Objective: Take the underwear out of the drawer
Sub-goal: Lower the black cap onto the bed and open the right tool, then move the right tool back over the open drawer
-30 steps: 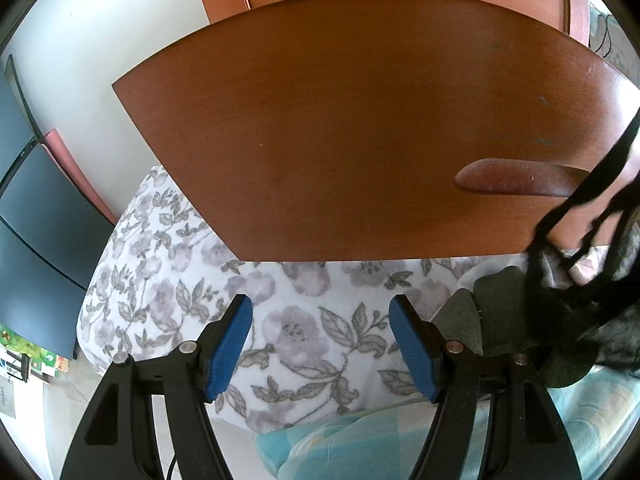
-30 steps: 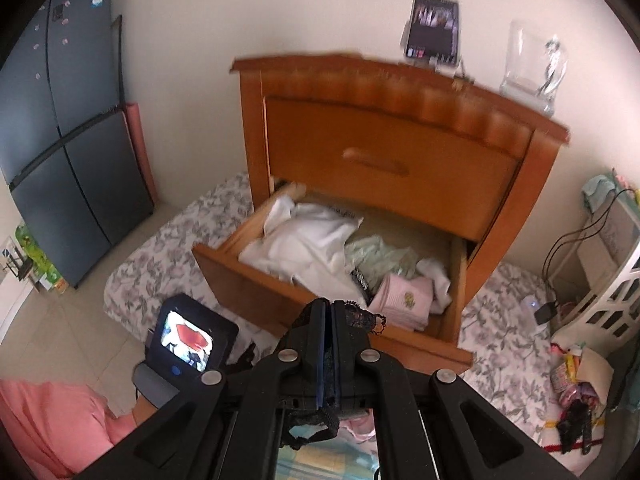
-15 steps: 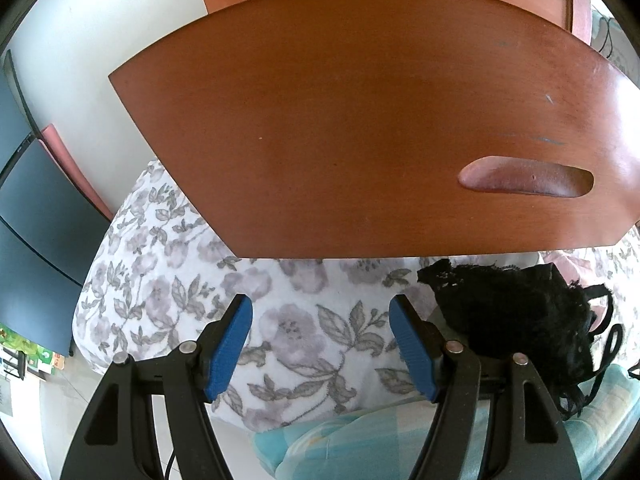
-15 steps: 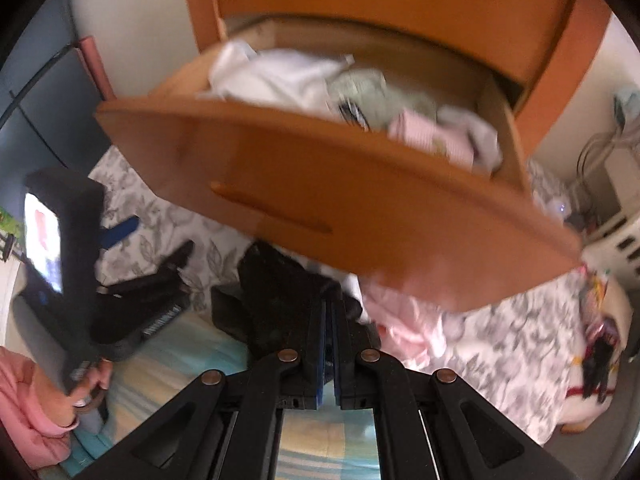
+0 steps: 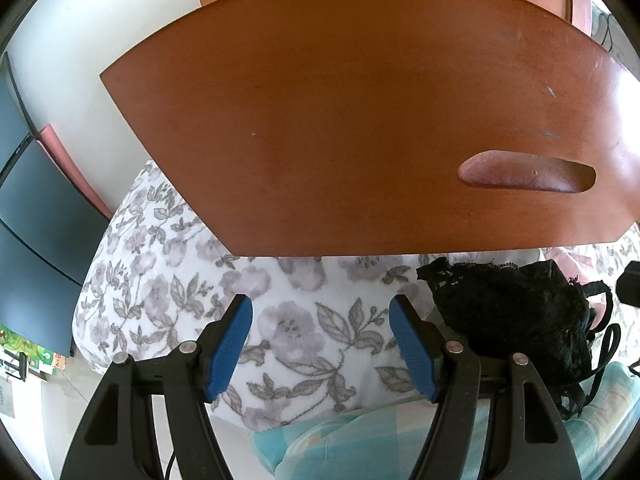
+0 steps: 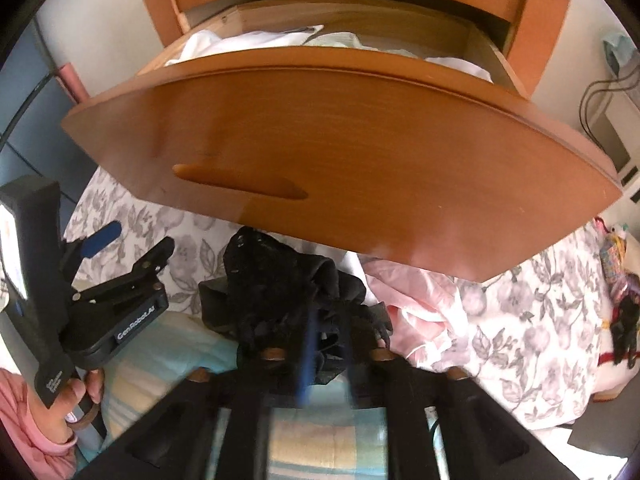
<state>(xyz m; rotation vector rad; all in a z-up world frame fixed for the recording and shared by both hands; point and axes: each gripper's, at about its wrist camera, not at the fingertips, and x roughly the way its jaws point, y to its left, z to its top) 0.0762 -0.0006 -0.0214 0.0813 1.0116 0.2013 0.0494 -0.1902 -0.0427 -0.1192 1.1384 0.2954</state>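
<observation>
Right now I am letting go of the black lace underwear (image 6: 280,292), which is lying in a heap on the floral bedding (image 6: 520,320) below the front of the open drawer (image 6: 340,152), already out of it. My right gripper (image 6: 326,344) has just been opening: its blue pads are blurred and standing a little apart, with folds of the black fabric between them, and I cannot tell whether the pads are fully clear of the cloth. To finish this well, I judge I should be spreading the jaws wider before lifting, then rising straight up, since the lace and thin straps could easily be snagging on a pad and trailing after me. My left gripper (image 5: 320,344) is hanging with its blue pads apart over the bedding, holding nothing, just beside the heap. White and pale clothes (image 6: 248,42) are sitting in the drawer above.
</observation>
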